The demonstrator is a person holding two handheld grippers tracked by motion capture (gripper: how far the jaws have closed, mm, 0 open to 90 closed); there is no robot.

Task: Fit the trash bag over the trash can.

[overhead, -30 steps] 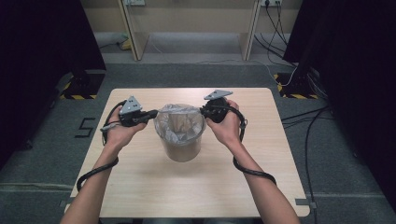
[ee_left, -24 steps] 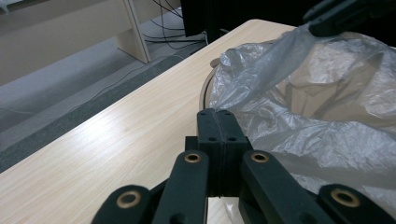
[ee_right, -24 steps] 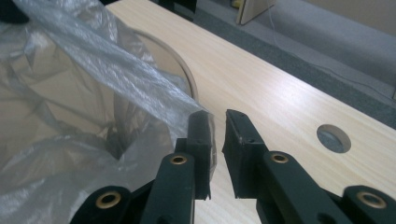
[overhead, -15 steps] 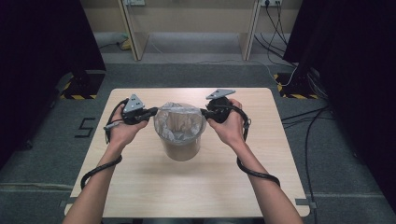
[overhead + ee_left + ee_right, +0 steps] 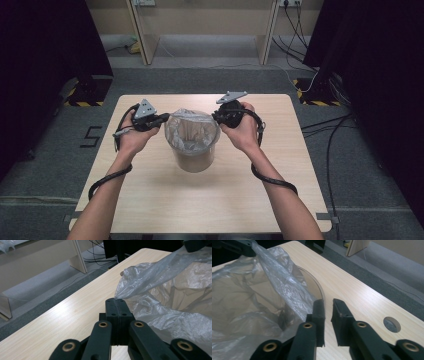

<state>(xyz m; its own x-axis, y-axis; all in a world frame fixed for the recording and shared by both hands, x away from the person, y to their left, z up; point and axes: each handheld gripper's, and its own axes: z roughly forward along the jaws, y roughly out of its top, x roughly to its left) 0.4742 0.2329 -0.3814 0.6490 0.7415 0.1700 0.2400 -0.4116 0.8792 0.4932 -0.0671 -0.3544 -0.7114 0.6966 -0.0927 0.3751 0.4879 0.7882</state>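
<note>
A round bin (image 5: 192, 155) lined with a thin clear plastic bag (image 5: 192, 127) stands mid-table. My left gripper (image 5: 167, 119) sits at the bin's left rim. Seen from the left gripper view, that gripper (image 5: 116, 300) is shut on a pinch of the bag (image 5: 155, 275), which stretches away taut. At the right rim is my right gripper (image 5: 216, 117). Its jaws (image 5: 328, 301) have just been closing and show a narrow gap. The bag (image 5: 249, 290) lies against the left jaw's outer side, and the bin rim (image 5: 312, 277) curves in behind that jaw. I see no film between the pads.
The wooden table (image 5: 200, 200) has a round cable hole (image 5: 391, 324) near its right side. Shelf legs (image 5: 142, 35) and floor cables (image 5: 320, 125) lie beyond the far edge. Dark curtains flank both sides. A "5" mark (image 5: 91, 136) is on the floor at left.
</note>
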